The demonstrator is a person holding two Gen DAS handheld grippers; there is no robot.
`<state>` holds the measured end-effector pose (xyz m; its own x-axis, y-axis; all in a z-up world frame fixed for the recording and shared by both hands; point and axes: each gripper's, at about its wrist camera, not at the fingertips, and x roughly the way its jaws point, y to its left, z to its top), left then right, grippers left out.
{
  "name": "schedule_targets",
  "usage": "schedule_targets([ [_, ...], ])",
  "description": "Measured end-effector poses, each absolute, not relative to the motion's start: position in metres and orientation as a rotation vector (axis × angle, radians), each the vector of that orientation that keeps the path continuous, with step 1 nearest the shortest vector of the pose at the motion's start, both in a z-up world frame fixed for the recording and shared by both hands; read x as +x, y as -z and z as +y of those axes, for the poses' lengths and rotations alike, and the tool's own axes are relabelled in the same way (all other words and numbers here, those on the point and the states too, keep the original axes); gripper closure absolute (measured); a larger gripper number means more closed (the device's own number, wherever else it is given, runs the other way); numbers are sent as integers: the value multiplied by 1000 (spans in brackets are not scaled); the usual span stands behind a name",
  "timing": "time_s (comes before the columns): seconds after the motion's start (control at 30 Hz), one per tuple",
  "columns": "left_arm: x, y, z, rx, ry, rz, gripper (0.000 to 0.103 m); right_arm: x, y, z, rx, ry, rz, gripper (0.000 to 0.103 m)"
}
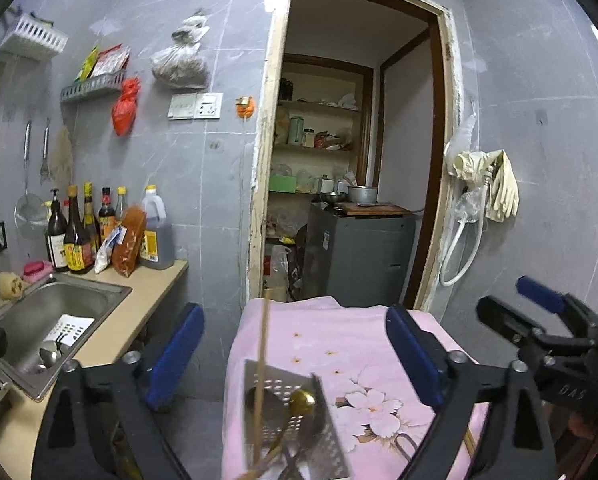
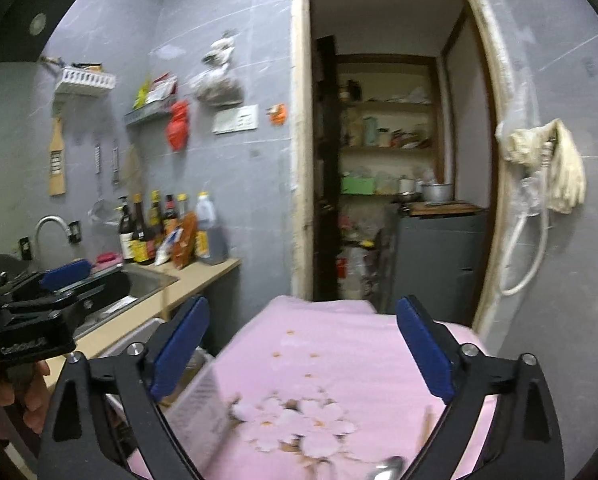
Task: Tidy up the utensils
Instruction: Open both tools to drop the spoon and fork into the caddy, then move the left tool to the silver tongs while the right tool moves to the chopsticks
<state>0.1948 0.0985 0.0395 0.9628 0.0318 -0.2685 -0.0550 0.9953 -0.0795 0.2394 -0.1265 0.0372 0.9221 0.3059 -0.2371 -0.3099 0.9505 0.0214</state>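
Observation:
In the left wrist view a perforated metal utensil holder (image 1: pixel 295 420) stands at the near left of a pink flowered cloth (image 1: pixel 379 344). A gold spoon (image 1: pixel 302 402) and a long chopstick (image 1: pixel 263 360) stick out of it. My left gripper (image 1: pixel 293 314) is open above it, nothing between its blue pads. My right gripper (image 1: pixel 515 304) shows at the right edge. In the right wrist view my right gripper (image 2: pixel 303 304) is open over the cloth (image 2: pixel 339 344), with a silver spoon (image 2: pixel 387 470) and a chopstick (image 2: pixel 425 428) lying at the bottom. My left gripper (image 2: pixel 83 280) is at the left.
A steel sink (image 1: pixel 99 292) to the left holds a white basket (image 1: pixel 73 326) and more spoons (image 1: pixel 49 354). Sauce bottles (image 1: pixel 79 240) crowd the counter's (image 1: pixel 147 292) back. Ahead is a doorway with a grey cabinet (image 1: pixel 359 256). Gloves (image 1: pixel 499 188) hang on the right wall. A hand (image 2: pixel 3 396) grips the left gripper's handle.

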Motion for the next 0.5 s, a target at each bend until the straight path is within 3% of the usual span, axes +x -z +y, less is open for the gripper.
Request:
schedule_targets([
  [0.1,197,-39,80,-65,-53,264,3,239,-39,-146,-29,-281,230,2],
  [0.5,212,-27,-1,3,-21,281,1,250,-22,-236,-64,-202,288,1],
])
